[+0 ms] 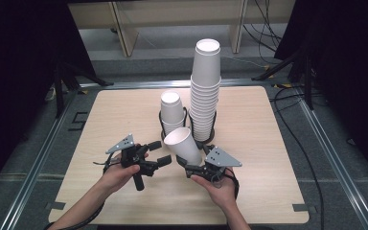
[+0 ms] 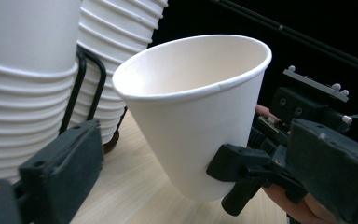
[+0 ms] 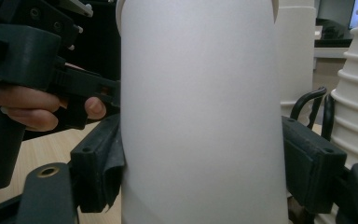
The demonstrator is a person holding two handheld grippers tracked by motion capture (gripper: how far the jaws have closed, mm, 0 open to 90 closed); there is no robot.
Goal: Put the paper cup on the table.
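A single white paper cup [image 1: 182,143] hangs tilted above the table, its mouth toward the far left. My right gripper [image 1: 193,166] is shut on its lower part; in the right gripper view [image 3: 203,163] both pads [image 3: 98,163] press the cup's wall [image 3: 200,107]. My left gripper [image 1: 160,152] is open just left of the cup. In the left gripper view [image 2: 195,140] the cup [image 2: 191,116] stands between the wide-apart jaws without touching them, and one of the right gripper's fingers [image 2: 235,165] clamps its side.
Behind the cup, a tall stack of white cups [image 1: 205,91] and a short stack [image 1: 171,111] stand in black wire holders [image 1: 212,130] at the middle of the wooden table [image 1: 120,110]. Cables trail over the floor at the right.
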